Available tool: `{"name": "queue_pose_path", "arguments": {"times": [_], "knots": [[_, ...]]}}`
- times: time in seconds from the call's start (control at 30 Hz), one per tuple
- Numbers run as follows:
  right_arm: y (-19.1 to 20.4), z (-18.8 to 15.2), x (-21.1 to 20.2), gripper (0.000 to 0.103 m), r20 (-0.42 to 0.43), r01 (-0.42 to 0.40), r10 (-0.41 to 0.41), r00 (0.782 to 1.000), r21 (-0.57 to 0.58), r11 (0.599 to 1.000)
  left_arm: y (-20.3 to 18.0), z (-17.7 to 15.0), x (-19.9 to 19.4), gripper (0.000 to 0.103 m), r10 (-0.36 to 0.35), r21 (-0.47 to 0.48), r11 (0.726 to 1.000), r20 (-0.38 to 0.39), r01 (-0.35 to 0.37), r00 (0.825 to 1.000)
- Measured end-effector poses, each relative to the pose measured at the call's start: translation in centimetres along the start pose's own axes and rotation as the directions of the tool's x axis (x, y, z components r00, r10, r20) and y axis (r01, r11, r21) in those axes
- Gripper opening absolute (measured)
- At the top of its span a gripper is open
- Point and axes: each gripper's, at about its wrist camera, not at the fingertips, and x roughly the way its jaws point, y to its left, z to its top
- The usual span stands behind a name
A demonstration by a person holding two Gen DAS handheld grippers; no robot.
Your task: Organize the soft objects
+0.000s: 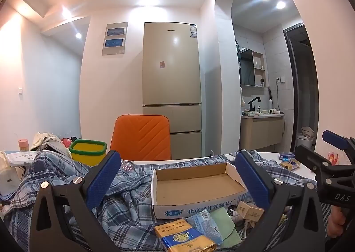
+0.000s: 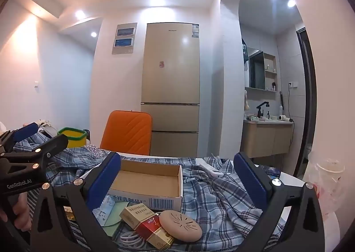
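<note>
A blue plaid cloth [image 1: 124,205] lies crumpled over the table; it also shows in the right wrist view [image 2: 221,198]. An empty shallow cardboard box [image 1: 195,185] sits on it, seen too in the right wrist view [image 2: 148,182]. My left gripper [image 1: 177,181] is open and empty, hovering above the box. My right gripper [image 2: 177,180] is open and empty, above the box's right end and the cloth. Each gripper shows at the edge of the other's view: the right one [image 1: 328,154] and the left one [image 2: 37,138].
Cigarette packs [image 2: 148,225], a round pink disc [image 2: 180,225], a white cable [image 2: 131,237], a green envelope [image 1: 224,223] and a blue-yellow pack [image 1: 184,238] lie in front of the box. A yellow bin [image 1: 88,152], an orange chair [image 1: 142,136] and a white power strip [image 2: 210,171] stand behind.
</note>
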Motion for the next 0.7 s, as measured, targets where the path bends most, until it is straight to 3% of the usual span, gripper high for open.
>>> {"name": "queue_pose_path", "arguments": {"times": [0.7], "knots": [[0.0,0.5,0.0,0.103,-0.007,-0.008,0.008,1.0,0.0,1.0,0.1,0.3,-0.3,0.103,0.001,-0.01,1.0,0.006,-0.001,1.0]]}}
